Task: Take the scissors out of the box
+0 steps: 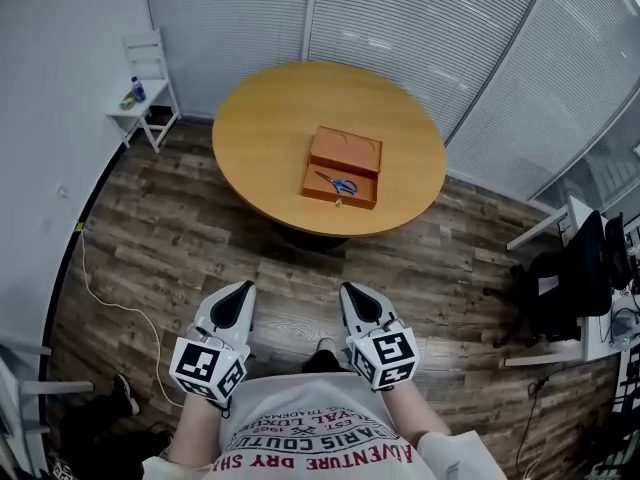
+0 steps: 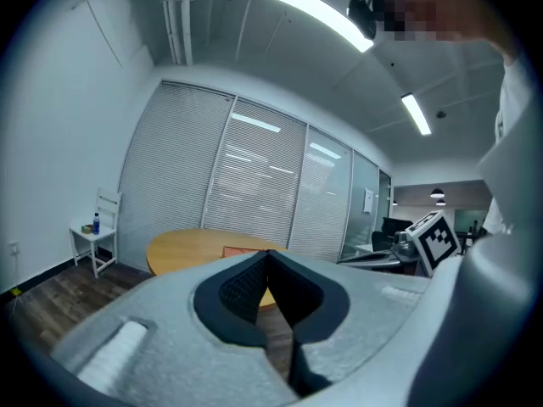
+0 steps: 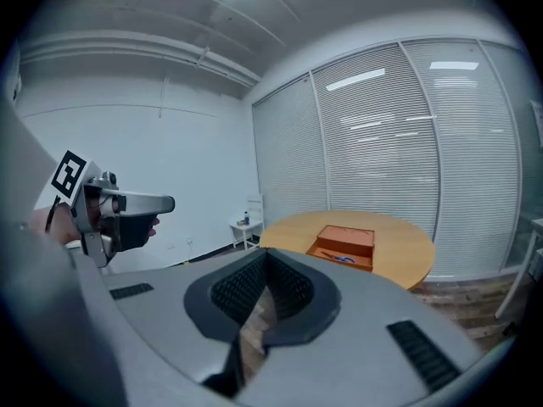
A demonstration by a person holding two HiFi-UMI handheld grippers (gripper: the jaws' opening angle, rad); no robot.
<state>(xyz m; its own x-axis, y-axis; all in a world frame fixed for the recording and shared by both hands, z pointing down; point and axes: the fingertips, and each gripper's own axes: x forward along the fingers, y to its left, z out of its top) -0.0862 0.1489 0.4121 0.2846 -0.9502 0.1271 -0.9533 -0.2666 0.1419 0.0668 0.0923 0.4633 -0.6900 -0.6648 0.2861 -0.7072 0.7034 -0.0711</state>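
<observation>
The blue-handled scissors (image 1: 338, 183) lie in the open orange box (image 1: 346, 151) on the round wooden surface (image 1: 262, 118) (white chair (image 1: 147, 80) to its left).

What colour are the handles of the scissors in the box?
The scissors have blue handles, seen best in the head view.

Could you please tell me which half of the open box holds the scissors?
The box half nearer the person, with the clasp on its front wall: the blue-handled scissors lie in it; the farther half holds none.
</observation>
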